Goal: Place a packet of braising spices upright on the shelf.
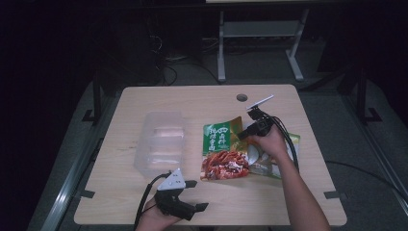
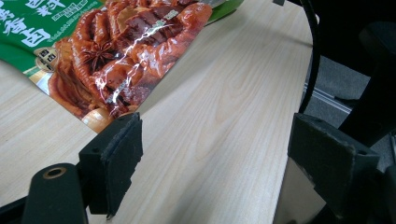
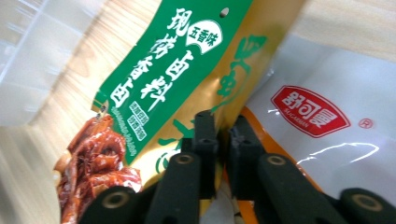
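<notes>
Glossy green-and-gold spice packet (image 1: 222, 150), printed with red braised meat, lies at table (image 1: 144, 98) centre-right; right gripper (image 1: 244, 134) pinches its right edge, left gripper (image 1: 195, 196) gapes wide, near left.

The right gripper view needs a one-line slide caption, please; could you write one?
Right gripper shut on the edge of the green spice packet, which overlaps a white packet.

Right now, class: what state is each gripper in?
Left gripper: jaws open, holding nothing, over bare table.
Right gripper: jaws closed on the edge of the green seasoning packet.
</notes>
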{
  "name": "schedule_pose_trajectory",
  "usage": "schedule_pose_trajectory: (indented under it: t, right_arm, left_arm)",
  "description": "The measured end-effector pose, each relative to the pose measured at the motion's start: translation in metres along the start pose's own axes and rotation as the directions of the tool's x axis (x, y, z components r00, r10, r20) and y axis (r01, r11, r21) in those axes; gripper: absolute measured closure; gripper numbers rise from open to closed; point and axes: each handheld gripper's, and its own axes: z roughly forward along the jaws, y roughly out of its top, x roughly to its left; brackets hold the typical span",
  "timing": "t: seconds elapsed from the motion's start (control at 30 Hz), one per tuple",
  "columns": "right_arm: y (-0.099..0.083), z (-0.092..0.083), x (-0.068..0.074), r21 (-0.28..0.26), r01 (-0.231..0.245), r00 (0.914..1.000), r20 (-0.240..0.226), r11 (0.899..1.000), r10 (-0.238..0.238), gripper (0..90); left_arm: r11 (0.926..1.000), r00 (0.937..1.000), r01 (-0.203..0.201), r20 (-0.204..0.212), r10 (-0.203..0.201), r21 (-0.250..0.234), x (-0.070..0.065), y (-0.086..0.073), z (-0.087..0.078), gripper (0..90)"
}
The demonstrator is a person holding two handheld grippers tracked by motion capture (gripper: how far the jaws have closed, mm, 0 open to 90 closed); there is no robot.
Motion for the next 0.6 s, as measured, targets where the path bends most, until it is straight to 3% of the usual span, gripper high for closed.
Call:
schedule_pose_trajectory:
  t: [0.1, 0.33, 0.5, 0.6]
  right_arm:
    - [-0.001, -0.002, 0.000, -0.017, -0.007, 0.9997, -0.025, 1.000, 0.007, 89.6]
    - [-0.008, -0.008, 0.000, -0.059, -0.001, 0.9979, -0.064, 0.998, -0.003, 90.0]
    - [-0.011, -0.019, 0.008, -0.099, 0.041, 0.9960, -0.075, 0.994, -0.048, 90.0]
    - [-0.013, -0.030, 0.017, -0.129, 0.075, 0.9936, -0.074, 0.989, -0.085, 90.0]
  left_arm:
    - [0.9997, 0.9996, 0.021, 0.021, -0.020, -0.014, 0.001, 0.001, 0.001, 17.9]
    - [0.9996, 0.9997, 0.025, 0.007, -0.025, -0.012, 0.003, 0.005, 0.006, 18.4]
    - [0.9988, 0.9993, 0.036, 0.014, -0.036, -0.032, 0.001, 0.012, 0.009, 19.1]
    - [0.9988, 0.9996, 0.028, -0.002, -0.029, -0.041, 0.003, 0.017, 0.011, 19.4]
